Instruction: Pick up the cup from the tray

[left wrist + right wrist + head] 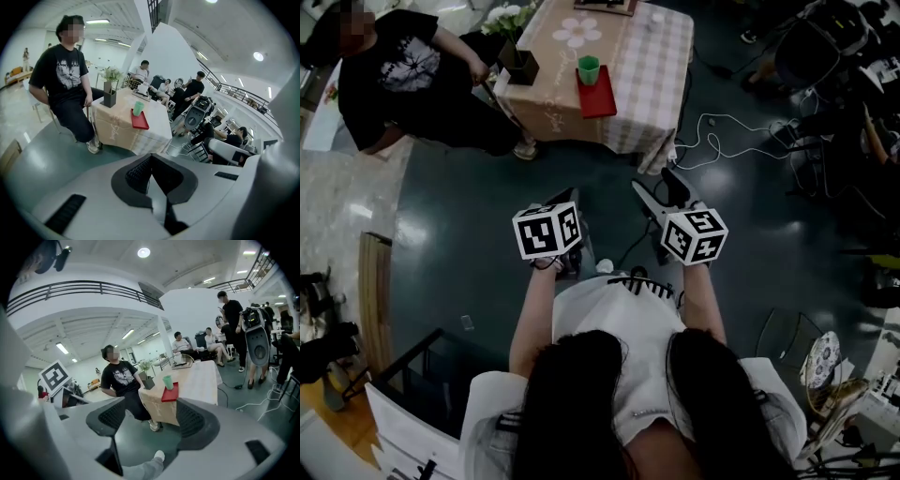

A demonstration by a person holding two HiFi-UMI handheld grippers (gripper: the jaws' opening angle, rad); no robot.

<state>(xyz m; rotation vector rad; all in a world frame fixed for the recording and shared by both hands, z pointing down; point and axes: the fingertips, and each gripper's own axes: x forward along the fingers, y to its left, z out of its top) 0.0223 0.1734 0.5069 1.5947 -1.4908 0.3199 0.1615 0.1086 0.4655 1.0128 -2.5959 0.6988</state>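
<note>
A green cup (589,68) stands upright on a red tray (598,95) near the edge of a cloth-covered table (652,56), far ahead across the dark floor. The left gripper view shows the cup (138,108) and tray (139,122) small and distant, and so does the right gripper view, cup (168,382) on tray (170,393). My left gripper (569,199) is held at waist height, its jaws (150,171) shut on nothing. Beside it, my right gripper (662,192) stands open (152,420) and empty. Both are well short of the table.
A person in black (403,75) sits at the table's left end. A black box with flowers (520,64) stands near the cup. White cables (722,141) trail on the floor right of the table. Other people and chairs fill the far right.
</note>
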